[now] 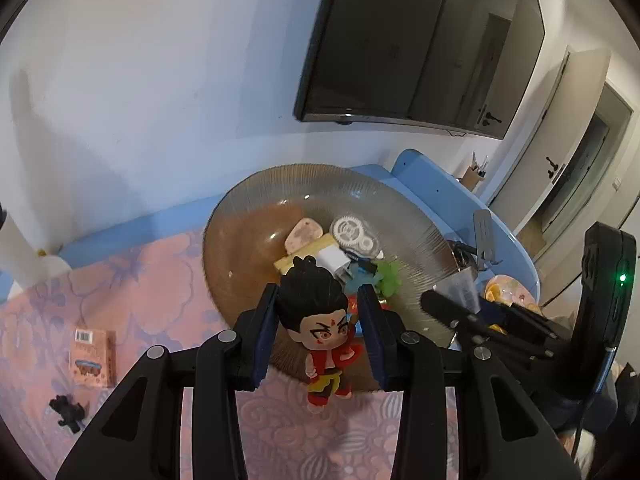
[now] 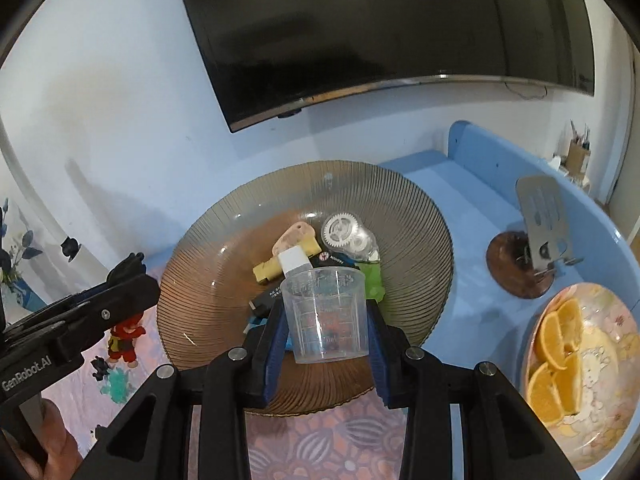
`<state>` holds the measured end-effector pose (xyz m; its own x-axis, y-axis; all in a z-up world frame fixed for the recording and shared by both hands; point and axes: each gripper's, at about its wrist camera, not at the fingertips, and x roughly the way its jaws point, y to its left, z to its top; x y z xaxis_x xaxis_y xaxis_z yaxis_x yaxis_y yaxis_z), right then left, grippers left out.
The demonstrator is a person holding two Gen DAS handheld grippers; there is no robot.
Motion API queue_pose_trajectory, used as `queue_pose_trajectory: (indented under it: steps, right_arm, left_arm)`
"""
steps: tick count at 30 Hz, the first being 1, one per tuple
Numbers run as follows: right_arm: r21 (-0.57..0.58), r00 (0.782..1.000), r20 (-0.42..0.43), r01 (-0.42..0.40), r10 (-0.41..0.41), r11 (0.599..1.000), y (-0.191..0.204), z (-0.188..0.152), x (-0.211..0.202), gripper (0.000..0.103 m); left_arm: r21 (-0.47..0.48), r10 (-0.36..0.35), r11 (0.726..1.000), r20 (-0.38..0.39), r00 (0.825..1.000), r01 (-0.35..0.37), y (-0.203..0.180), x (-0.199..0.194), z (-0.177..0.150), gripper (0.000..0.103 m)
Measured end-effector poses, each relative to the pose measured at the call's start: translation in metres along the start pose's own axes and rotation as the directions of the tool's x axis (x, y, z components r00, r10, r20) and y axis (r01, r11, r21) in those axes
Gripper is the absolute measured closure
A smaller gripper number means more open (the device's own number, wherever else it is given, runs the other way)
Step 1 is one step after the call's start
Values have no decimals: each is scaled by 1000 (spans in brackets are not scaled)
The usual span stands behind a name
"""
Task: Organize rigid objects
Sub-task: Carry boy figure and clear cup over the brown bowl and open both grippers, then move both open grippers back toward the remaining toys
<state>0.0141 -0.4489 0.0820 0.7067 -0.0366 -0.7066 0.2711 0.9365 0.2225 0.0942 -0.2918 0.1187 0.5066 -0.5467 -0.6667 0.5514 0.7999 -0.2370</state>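
Both tongs point steeply down toward the table. Left tongs (image 1: 320, 332) are clenched on a small rubbery figurine with a black topknot and red vest (image 1: 320, 328), blue pads pressing the sides of its head while the body dangles below, over the near rim of a wide ribbed brown glass bowl (image 1: 240, 240). Right tongs (image 2: 326, 344) grasp a clear plastic measuring cup with printed scale lines (image 2: 326, 316), upright and mouth up, hanging over that same bowl's six o'clock edge. Inside the bowl lie a transparent correction-tape dispenser with white gears (image 2: 348, 236) at twelve o'clock, a pale yellow block (image 2: 266, 270) at nine, and something green (image 2: 370, 280) at three. A pink floral cloth (image 1: 160, 280) covers the table under the bowl. At four o'clock from the bowl sits a patterned plate (image 2: 608, 308) of orange wedges (image 2: 556, 364). Beside the left tongs, at eight o'clock, lies a small orange card box (image 1: 93, 358).
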Motion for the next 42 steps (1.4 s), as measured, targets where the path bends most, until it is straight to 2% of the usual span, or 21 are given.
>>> queue_pose_trajectory:
  steps: [1,2,3,4,9,11,17,20,23,24,26,29,30,32,34,36,37,42]
  right_arm:
    - [2,1000,-3,6,-6,1000,-1,0,0,65]
    - [-2,1000,-4,17,-17,1000,0,0,0,54]
    - [-6,1000,-1,21,-21,1000,-3,0,-1,46]
    - [-7,999,13,29,-29,1000,-2,1,-4,38]
    - [-39,995,83,65,-61,997,3,3,-32,38]
    - [-48,993,103,66,-60,997,8,4,-44,38]
    - [-129,988,137,-52,70,990,50,2,-79,37]
    - [-180,983,137,-100,126,979,76,-7,-89,37]
    - [-237,978,120,-139,171,962,100,-26,-91,37]
    - [-251,975,108,-160,192,955,105,-33,-88,37]
    - [-265,973,55,-204,226,942,118,-52,-75,37]
    - [-255,967,-73,-254,243,933,134,-85,-34,37]
    - [-254,967,-92,-254,238,933,137,-92,-25,37]
    - [-258,964,-134,-256,227,932,145,-109,-1,37]
    - [-255,962,-161,-258,222,932,146,-120,13,37]
    - [-261,962,-174,-250,209,933,145,-128,22,37]
    - [-263,963,-183,-240,196,934,146,-129,25,37]
    - [-261,960,-197,-245,197,934,146,-132,30,36]
  left_arm:
    - [5,12,1000,13,1000,-12,-2,-1,2,58]
    - [8,30,1000,31,999,-31,-4,-2,3,49]
    - [9,53,999,55,997,-54,-6,-5,4,29]
    - [10,61,998,78,995,-62,-6,-9,6,21]
    - [20,49,998,110,993,-52,1,-37,6,21]
    - [23,60,998,150,987,-64,8,-61,1,21]
    - [-40,105,994,251,962,-98,45,-137,-23,21]
    - [-77,143,989,269,952,-127,68,-170,-43,20]
    - [-115,104,990,241,965,-78,103,-192,-82,5]
    - [-154,122,984,230,966,-88,119,-197,-101,1]
    - [-224,179,965,191,965,-134,146,-198,-132,1]
    - [-322,241,926,97,966,-199,189,-184,-176,1]
    - [-346,239,917,72,968,-200,204,-177,-191,1]
    - [-386,180,911,59,982,-144,221,-168,-211,1]
    - [-415,164,900,47,985,-130,233,-158,-227,1]
    - [-427,164,895,39,986,-132,237,-149,-235,1]
    - [-458,151,880,17,988,-126,241,-144,-236,1]
    - [-471,135,877,57,989,-92,244,-142,-238,1]
